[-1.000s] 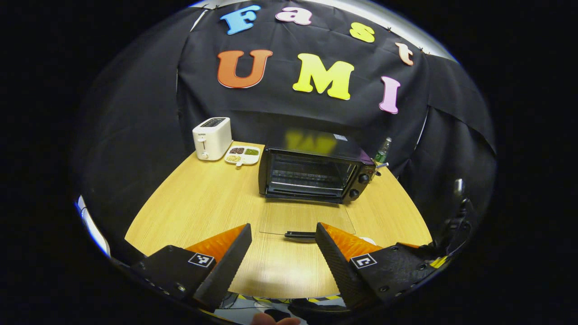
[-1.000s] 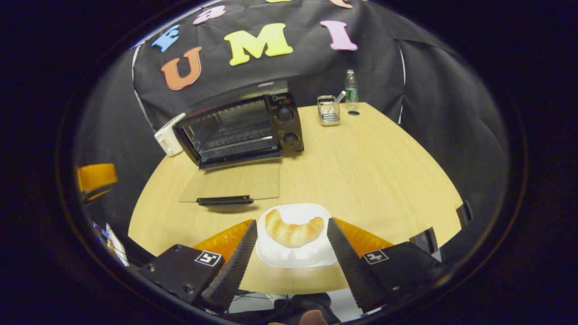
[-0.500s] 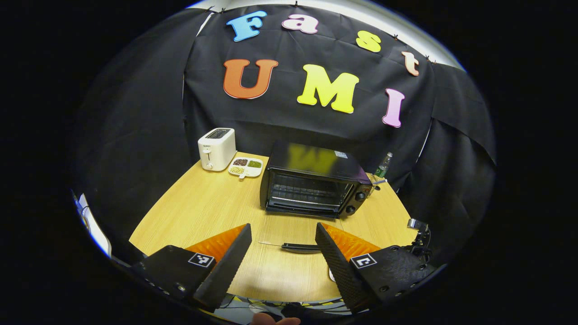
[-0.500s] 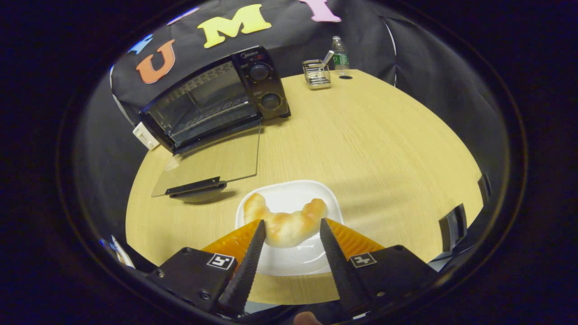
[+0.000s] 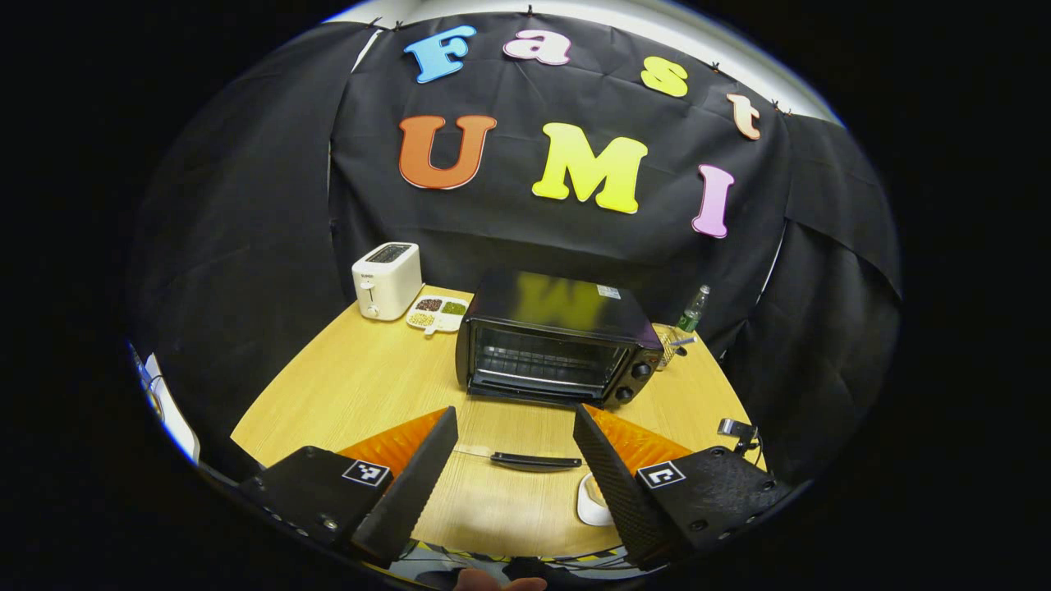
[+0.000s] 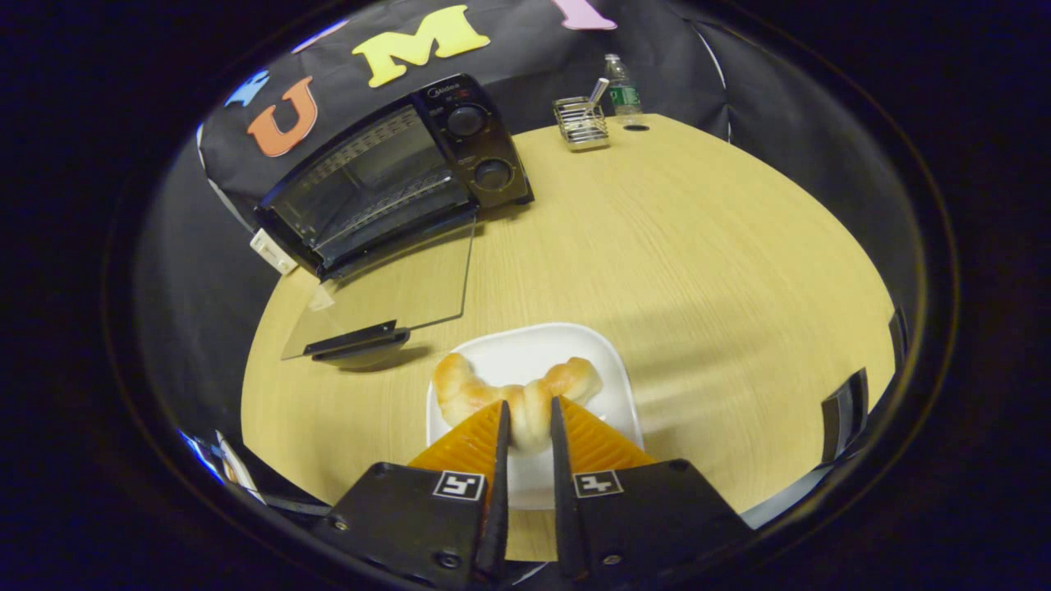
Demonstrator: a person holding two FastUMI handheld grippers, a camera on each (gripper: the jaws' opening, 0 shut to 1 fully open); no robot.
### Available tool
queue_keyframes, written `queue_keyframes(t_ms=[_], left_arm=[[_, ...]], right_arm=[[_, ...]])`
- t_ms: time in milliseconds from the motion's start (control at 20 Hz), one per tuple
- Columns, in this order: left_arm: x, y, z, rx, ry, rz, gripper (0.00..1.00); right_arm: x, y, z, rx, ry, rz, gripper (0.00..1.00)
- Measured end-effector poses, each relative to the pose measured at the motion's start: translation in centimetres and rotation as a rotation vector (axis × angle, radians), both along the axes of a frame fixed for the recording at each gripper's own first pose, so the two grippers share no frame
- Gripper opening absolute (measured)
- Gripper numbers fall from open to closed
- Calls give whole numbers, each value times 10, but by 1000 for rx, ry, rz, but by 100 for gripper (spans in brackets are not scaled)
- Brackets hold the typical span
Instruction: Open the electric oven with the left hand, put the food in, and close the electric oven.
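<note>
Right gripper (image 6: 525, 431) clenches the croissant (image 6: 513, 394) mid-arch; open oven (image 6: 386, 185) lies upper left; left gripper (image 5: 513, 468) gapes, released

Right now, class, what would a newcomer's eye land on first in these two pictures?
Probably the croissant on the white plate at the near edge of the wooden table, with the right gripper shut on its middle. Next, the black electric oven at the far side, its glass door folded down flat. The left gripper hangs open, facing the oven.
</note>
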State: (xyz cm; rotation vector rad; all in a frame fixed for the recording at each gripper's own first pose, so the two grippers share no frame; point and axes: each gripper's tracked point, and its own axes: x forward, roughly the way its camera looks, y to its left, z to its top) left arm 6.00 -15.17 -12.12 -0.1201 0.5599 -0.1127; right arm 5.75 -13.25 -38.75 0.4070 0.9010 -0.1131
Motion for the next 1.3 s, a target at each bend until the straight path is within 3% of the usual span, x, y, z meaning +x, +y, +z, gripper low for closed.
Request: queue_keyframes(t_ms=[250, 500, 750, 1000, 1300], left_arm=[[3, 12, 8, -2, -19, -73, 94], [1, 47, 15, -3, -60, -137, 94], [-13, 93, 14, 7, -40, -169, 94], [-18, 139, 17, 24, -4, -150, 94], [-13, 166, 12, 36, 27, -103, 94]], right_arm=[[-5, -3, 29, 121, -27, -198, 6], [4, 17, 88, 169, -151, -345, 8], [65, 65, 108, 226, -230, -449, 7], [153, 101, 116, 280, -313, -526, 10], [224, 123, 112, 341, -370, -614, 9]])
